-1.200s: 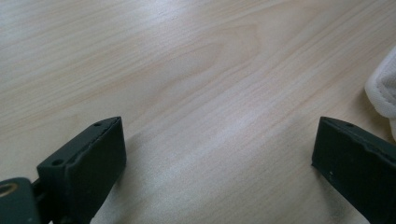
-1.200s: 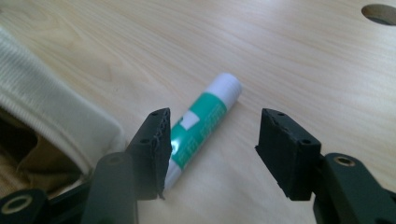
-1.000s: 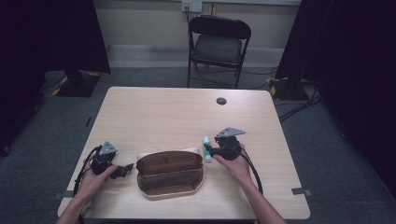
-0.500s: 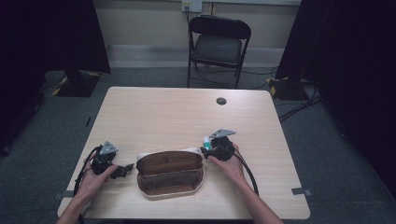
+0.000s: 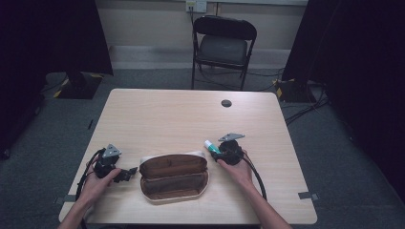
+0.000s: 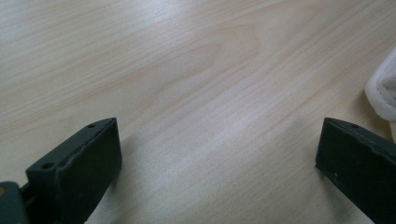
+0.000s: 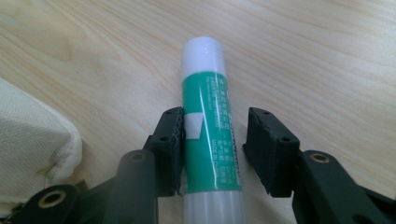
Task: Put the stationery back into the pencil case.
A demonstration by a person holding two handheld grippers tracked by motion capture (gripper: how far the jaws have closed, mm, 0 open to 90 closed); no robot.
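Observation:
A green glue stick with a white cap (image 5: 210, 145) (image 7: 208, 112) lies flat on the wooden table (image 5: 167, 119), just right of an open brown case (image 5: 174, 174). My right gripper (image 5: 218, 152) (image 7: 215, 119) straddles the stick. One pad (image 7: 172, 135) touches it, the other stands a sliver clear, so the gripper is open. My left gripper (image 5: 127, 173) (image 6: 219, 135) rests on the table left of the case, jaws wide apart, nothing between them. A cream fabric edge (image 6: 383, 93) (image 7: 32, 135) shows beside each gripper.
A small black round object (image 5: 226, 103) lies near the table's far edge. A black folding chair (image 5: 224, 43) stands beyond the table. Cables trail from both grippers toward the table's near edge.
My right gripper has slid a little to the left, toward the case, and its jaws now stand around the glue stick. The left gripper has stayed put.

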